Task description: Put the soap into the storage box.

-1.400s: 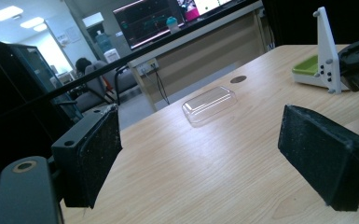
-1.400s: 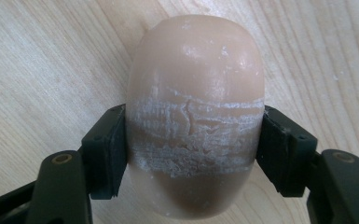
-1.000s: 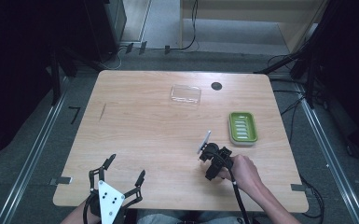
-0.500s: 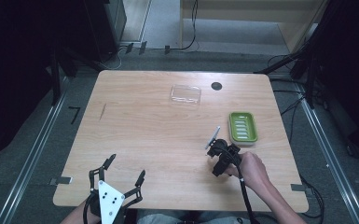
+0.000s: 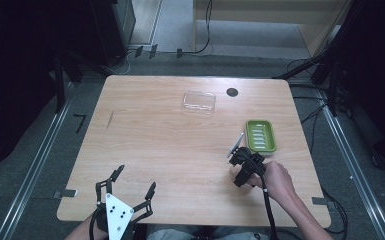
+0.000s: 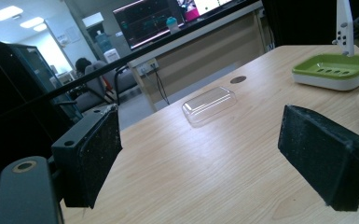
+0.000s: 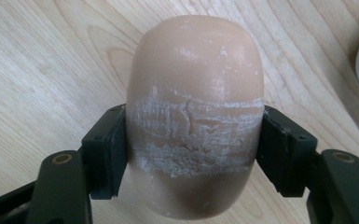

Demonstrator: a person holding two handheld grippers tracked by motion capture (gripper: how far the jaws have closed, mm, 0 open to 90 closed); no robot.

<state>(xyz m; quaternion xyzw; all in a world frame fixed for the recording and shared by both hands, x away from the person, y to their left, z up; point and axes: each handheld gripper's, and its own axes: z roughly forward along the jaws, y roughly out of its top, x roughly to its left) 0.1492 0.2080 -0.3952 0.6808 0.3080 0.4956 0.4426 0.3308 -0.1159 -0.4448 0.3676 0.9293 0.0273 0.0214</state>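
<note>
The right gripper has its fingers clamped on the soap, not yet in the dish; the left gripper sits wide open, empty.

One bar of soap, one green soap dish, one clear lid.

No words, numbers, labels or brands can be read anywhere. Coloured shapes are shown on a distant monitor in the left gripper view, but they are too blurred for any lettering to be made out.
</note>
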